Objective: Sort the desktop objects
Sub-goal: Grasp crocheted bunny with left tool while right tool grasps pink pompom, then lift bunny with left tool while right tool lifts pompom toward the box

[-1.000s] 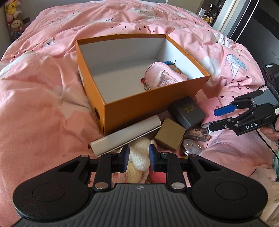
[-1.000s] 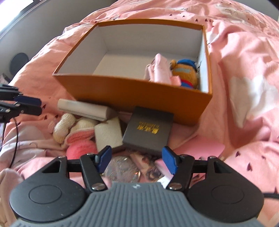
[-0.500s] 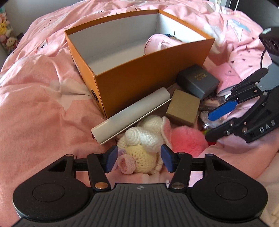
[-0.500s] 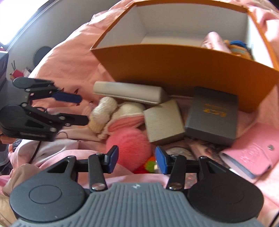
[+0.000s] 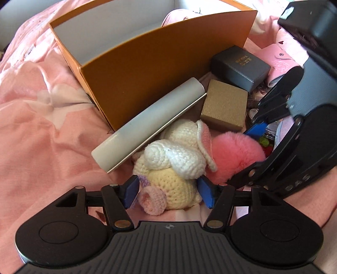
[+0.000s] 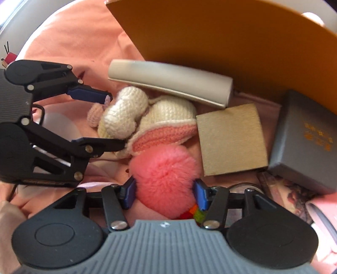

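Note:
A cream and white crocheted toy point(image 5: 174, 168) lies on the pink bedspread in front of the orange box point(image 5: 158, 69). My left gripper point(image 5: 168, 192) points down over it. Its jaws are opening, with the toy's body between the blue pads. A fluffy pink pom-pom point(image 6: 166, 168) lies right beside the toy. My right gripper point(image 6: 165, 195) straddles the pom-pom, jaws opening, the pads at the edge of its fur. The two grippers stand very close together.
A pale grey long case point(image 5: 151, 124) leans along the box front. A gold box point(image 5: 225, 103), a dark grey box point(image 5: 240, 65), a pink wallet point(image 5: 280, 63) and a small coloured item point(image 6: 194, 212) crowd the right. A pink pouch point(image 5: 179, 15) sits inside the orange box.
Both grippers came down onto the pile. The left jaws went from nearly shut to wide around the crocheted toy. The right gripper moved left from the dark box to the pom-pom.

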Motion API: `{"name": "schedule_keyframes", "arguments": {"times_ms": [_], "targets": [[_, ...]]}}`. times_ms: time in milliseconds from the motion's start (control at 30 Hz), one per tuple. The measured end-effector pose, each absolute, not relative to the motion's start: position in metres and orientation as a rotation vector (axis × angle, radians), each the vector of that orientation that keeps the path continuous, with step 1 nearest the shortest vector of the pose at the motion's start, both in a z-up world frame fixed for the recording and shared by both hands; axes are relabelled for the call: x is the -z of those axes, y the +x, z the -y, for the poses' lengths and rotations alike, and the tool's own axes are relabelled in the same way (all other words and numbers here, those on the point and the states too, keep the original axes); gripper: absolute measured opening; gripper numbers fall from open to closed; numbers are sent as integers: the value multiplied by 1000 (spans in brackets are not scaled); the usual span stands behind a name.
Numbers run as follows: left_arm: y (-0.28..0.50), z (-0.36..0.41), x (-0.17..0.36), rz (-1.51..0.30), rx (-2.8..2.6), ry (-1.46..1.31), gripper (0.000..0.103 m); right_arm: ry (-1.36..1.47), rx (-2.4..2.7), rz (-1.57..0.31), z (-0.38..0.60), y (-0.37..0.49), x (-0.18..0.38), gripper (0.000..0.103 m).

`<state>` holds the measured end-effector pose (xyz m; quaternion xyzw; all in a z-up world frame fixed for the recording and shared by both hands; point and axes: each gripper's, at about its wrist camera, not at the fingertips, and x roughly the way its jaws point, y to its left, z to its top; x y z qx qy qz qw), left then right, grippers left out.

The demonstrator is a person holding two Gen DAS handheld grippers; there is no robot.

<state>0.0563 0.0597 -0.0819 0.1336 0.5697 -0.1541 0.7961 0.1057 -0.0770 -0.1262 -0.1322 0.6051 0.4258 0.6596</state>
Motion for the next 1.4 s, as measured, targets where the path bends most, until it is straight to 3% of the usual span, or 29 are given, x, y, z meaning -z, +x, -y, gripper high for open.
{"name": "schedule_keyframes", "arguments": {"times_ms": [400, 567, 833, 1400], "targets": [[72, -71, 108, -1347, 323, 97, 76, -348, -1011, -1328, 68, 100, 147, 51], [71, -63, 113, -1374, 328, 84, 64, -341, -1029, -1292, 73, 94, 141, 45], [50, -69, 93, -1325, 314, 31, 57, -249, -1032, -1258, 97, 92, 120, 44], [33, -79, 19, -1132, 301, -169, 55, -73, -998, -1146, 157, 102, 53, 43]]}}
